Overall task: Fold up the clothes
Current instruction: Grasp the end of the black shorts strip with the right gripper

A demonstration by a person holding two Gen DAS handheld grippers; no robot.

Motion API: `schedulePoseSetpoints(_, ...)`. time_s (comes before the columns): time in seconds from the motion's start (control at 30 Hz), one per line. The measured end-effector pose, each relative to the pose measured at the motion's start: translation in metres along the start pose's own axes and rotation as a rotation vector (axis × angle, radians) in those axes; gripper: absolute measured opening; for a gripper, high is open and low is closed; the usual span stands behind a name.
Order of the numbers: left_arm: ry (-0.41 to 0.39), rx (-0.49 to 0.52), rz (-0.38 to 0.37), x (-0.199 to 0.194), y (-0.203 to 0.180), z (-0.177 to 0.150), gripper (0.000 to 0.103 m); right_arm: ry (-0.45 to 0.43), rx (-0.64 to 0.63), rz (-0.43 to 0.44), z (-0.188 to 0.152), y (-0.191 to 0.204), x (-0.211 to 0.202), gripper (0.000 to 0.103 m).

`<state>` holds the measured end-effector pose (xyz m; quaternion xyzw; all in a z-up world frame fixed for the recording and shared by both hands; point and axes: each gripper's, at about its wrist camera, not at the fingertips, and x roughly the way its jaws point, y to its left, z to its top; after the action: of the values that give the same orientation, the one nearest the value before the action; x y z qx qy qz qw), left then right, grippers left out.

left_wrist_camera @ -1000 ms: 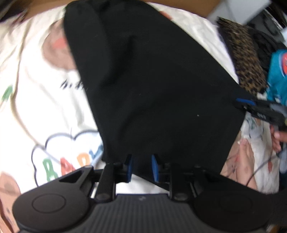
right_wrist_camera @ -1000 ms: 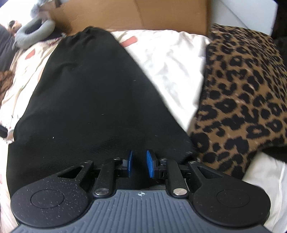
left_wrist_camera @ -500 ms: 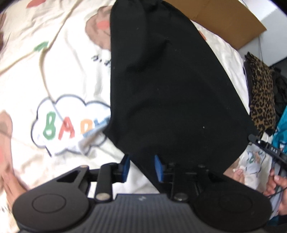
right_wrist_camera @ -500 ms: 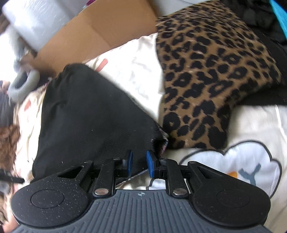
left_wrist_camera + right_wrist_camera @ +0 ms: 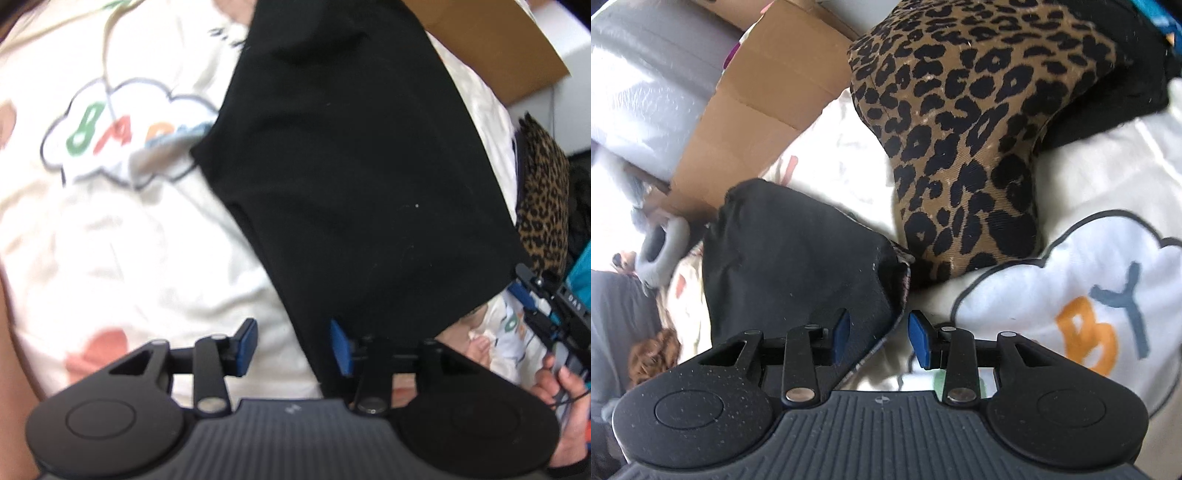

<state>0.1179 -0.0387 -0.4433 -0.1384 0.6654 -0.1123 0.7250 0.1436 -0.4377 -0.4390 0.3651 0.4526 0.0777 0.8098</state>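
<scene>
Both tongs spread wide over the black garment on the printed bedspread
Left gripper gapes, gripping nothing, garment's edge between its pads; right gripper likewise, a garment corner between its fingers

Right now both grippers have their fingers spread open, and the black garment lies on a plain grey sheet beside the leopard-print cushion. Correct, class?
Not quite. The sheet is cream with cartoon prints, as the left wrist view shows. The rest holds: left gripper, right gripper, black garment, leopard-print cushion.

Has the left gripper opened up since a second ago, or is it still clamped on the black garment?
Yes. The left gripper has opened; the black garment lies released on the printed bedsheet, its edge beside the right-hand finger.
</scene>
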Motion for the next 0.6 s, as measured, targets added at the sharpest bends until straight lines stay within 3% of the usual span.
schedulePoseSetpoints(0.27,-0.018,-0.140,-0.076,0.015,0.013,-0.030,0.046,-0.004,0.134,0.098,-0.001,-0.012,0.024,0.042)
schedulePoseSetpoints(0.6,-0.058,-0.281,-0.158,0.021,0.027,-0.050,0.046,-0.036,0.085,0.150,0.006,0.007,0.019,0.041)
